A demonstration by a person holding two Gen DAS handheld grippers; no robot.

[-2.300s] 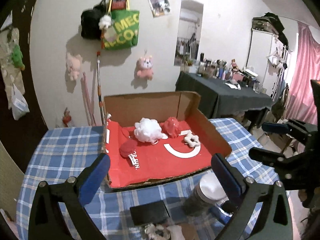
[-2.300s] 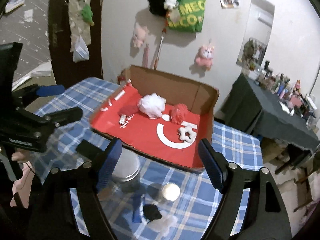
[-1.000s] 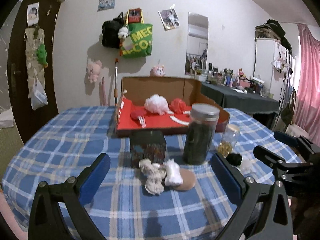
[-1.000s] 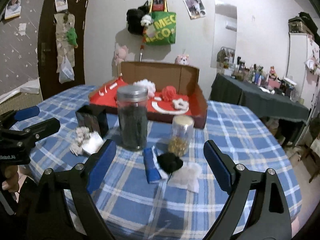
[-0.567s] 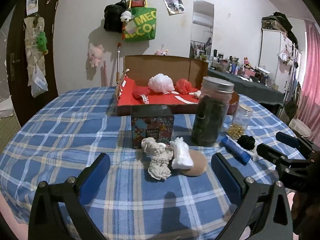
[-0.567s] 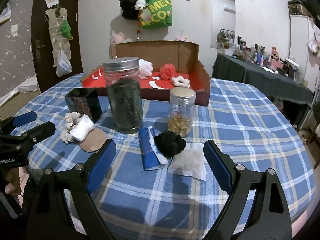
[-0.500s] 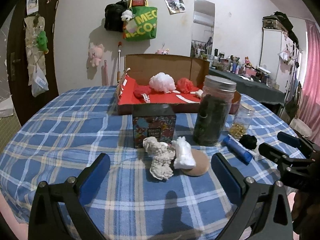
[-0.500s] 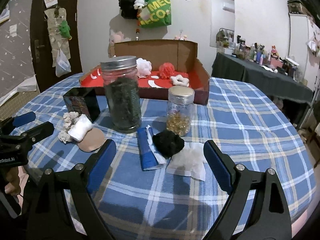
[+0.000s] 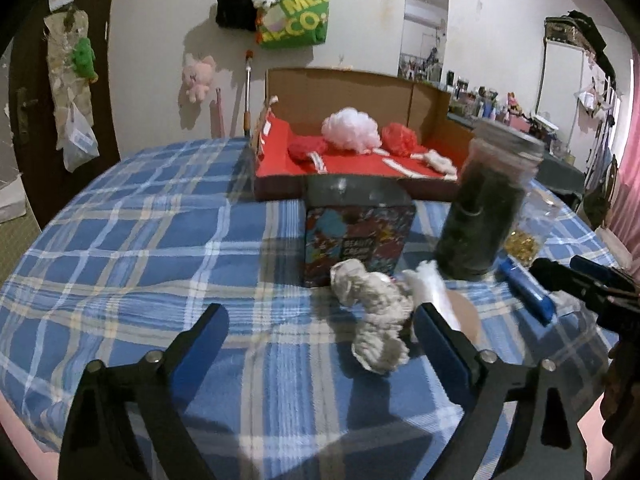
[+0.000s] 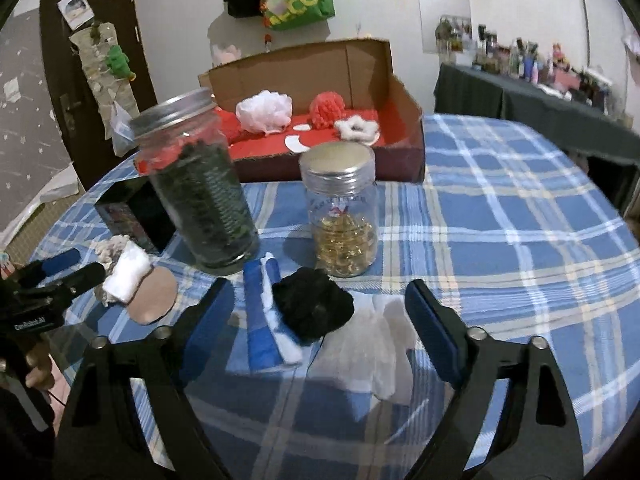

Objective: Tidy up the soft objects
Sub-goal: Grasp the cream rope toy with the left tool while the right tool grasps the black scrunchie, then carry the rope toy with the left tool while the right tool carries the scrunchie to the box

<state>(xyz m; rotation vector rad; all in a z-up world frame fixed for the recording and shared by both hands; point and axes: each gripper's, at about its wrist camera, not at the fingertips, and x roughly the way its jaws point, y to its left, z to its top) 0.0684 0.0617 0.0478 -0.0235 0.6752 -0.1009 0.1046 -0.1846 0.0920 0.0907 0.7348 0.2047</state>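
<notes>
The left gripper has just been narrowing but stands wide and empty; a grey rope toy lies by its pad at 2 o'clock. The right gripper, also narrowing, straddles a black puff, probably not touching. The box with puffs lies at 12 o'clock.

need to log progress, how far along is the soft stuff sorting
Done: a white pouf, a red pouf and a white star piece lie in the cardboard box. In hand: nothing; left gripper and right gripper, jaws just narrowing, stand open. Left: grey knotted rope, black scrunchie, white cloth.
</notes>
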